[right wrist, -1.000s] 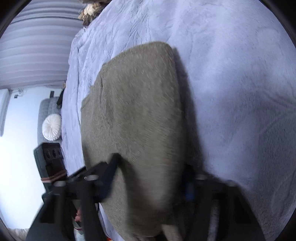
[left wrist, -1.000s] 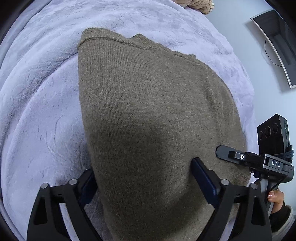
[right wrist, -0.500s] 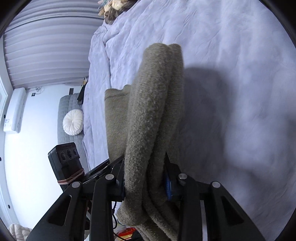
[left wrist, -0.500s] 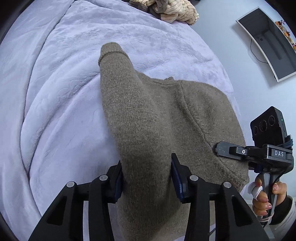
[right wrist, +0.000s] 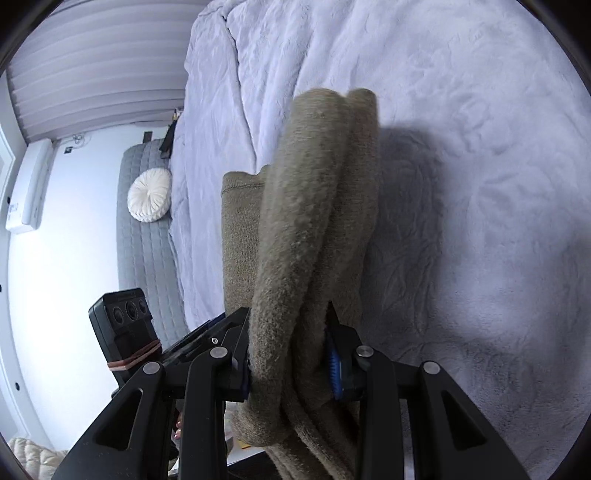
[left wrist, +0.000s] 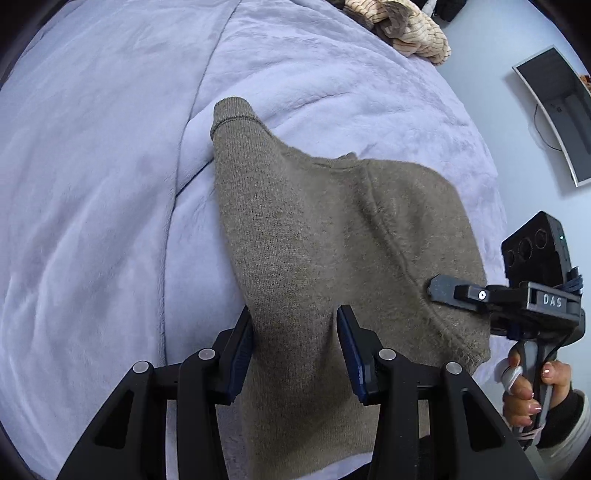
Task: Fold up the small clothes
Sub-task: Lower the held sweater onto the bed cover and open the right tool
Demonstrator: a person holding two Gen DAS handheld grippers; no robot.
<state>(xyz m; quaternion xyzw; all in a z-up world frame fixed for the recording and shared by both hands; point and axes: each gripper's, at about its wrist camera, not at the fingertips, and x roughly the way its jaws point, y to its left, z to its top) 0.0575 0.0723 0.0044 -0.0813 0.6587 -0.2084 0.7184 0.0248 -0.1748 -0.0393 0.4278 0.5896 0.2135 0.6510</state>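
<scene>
A brown knitted sweater (left wrist: 332,236) hangs folded and lifted above the lilac bedspread (left wrist: 92,184). My left gripper (left wrist: 295,343) is shut on a thick bunch of its fabric, with a sleeve cuff (left wrist: 231,110) sticking out ahead. The right gripper (left wrist: 443,290), seen at the right edge of the left wrist view, grips the sweater's other side. In the right wrist view the right gripper (right wrist: 288,354) is shut on several rolled layers of the sweater (right wrist: 317,206), which drape forward and cast a shadow on the bedspread (right wrist: 461,184).
A heap of beige striped clothes (left wrist: 406,26) lies at the far end of the bed. A wall-mounted dark screen (left wrist: 557,110) is at the right. A grey quilted bench with a round white cushion (right wrist: 149,195) stands beside the bed. A hand (left wrist: 524,387) holds the right gripper's handle.
Both grippers closed on the sweater's edge, then lifted it off the bedspread and carried it along the bed. The flat sweater now hangs bunched and folded between them.
</scene>
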